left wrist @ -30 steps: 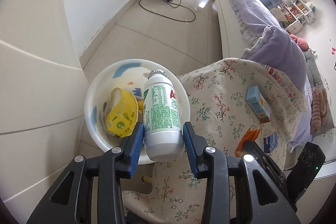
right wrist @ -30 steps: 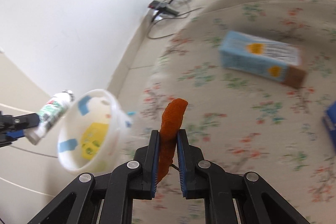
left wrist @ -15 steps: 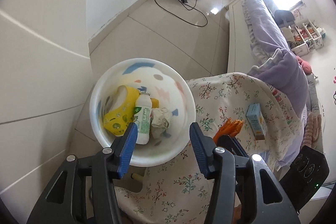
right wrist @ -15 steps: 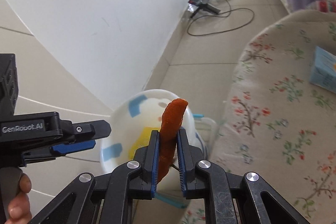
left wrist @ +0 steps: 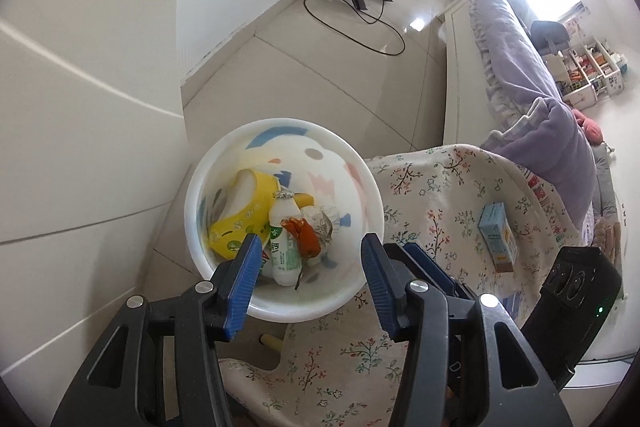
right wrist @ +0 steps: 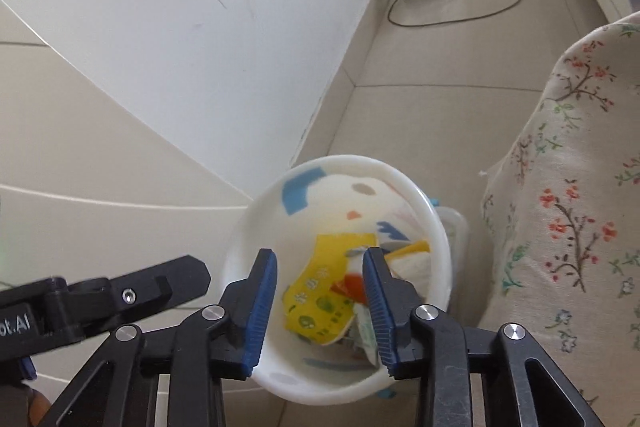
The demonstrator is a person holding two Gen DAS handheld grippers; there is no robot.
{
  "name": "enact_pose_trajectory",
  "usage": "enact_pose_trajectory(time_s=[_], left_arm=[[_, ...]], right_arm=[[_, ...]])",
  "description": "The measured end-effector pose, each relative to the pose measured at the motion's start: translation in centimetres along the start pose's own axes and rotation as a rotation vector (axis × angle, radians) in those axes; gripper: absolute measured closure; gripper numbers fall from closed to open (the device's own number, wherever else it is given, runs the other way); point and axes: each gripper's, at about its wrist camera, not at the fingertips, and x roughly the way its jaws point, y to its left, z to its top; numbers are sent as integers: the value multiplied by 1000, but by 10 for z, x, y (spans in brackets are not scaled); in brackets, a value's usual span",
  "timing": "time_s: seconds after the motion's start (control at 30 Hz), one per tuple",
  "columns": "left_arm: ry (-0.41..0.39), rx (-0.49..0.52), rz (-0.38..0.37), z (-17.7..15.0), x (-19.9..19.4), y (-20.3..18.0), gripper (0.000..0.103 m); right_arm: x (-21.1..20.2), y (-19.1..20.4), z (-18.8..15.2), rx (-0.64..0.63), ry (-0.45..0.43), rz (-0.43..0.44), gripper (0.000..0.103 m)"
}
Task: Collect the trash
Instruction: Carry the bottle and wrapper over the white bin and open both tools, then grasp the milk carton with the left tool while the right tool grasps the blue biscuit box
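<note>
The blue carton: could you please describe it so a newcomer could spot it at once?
Find the floral cloth beside the white bin. The blue carton lies flat on it, right of the bin. It is the only boxy blue item there; the other trash sits inside the bin.

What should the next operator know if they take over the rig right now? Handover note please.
Left gripper: open, empty, over the white bin.
Right gripper: jaws opening, nothing between them, also above the bin.
In the bin: yellow paper cup, small drink bottle, orange scrap, crumpled paper.
Done: bottle and orange scrap are both in the bin.
Left: blue carton lies on the floral cloth. The right gripper blocks part of the cloth in the left wrist view, so check there for more trash.
</note>
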Motion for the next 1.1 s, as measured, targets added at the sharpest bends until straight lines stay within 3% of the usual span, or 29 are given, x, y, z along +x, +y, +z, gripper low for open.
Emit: enact_pose_trajectory(time_s=[0.23, 0.4, 0.63, 0.77, 0.97, 1.1], left_arm=[[13, 59, -15, -4, 5, -25, 49], [24, 95, -4, -8, 14, -50, 49], [40, 174, -18, -18, 30, -101, 49], [52, 251, -35, -27, 39, -139, 48], [109, 254, -129, -39, 61, -188, 42], [162, 206, -182, -46, 86, -217, 41]], right_arm=[[-34, -34, -19, 40, 12, -16, 62], [-71, -76, -29, 118, 7, -74, 56], [-132, -139, -33, 267, 43, -125, 56], [-174, -169, -31, 260, 14, -196, 42], [-231, -235, -37, 321, -53, -341, 37], [-255, -272, -46, 435, -85, -294, 37]])
